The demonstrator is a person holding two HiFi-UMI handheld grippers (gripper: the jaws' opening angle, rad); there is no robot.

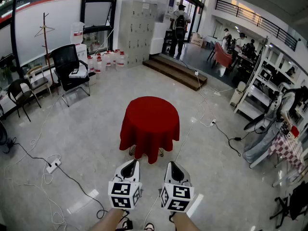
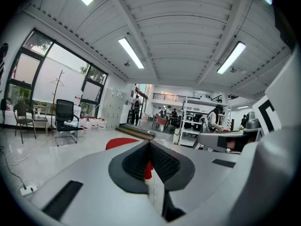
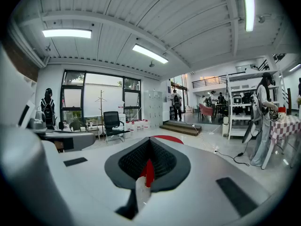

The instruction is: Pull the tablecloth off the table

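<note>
Well short of red tablecloth [image 1: 150, 123] — you held left gripper [image 1: 130, 163] and right gripper [image 1: 173, 165] side by side, both clenched tight — empty.

Left gripper [image 1: 130, 163] and right gripper [image 1: 172, 165] are held side by side, just apart, on the near side of the red tablecloth [image 1: 149, 121] and clear of it. Both aim at it, tipped slightly below level. Both jaw pairs are closed together, nothing between. Forearms [image 1: 113, 220] are extended forward.
</note>
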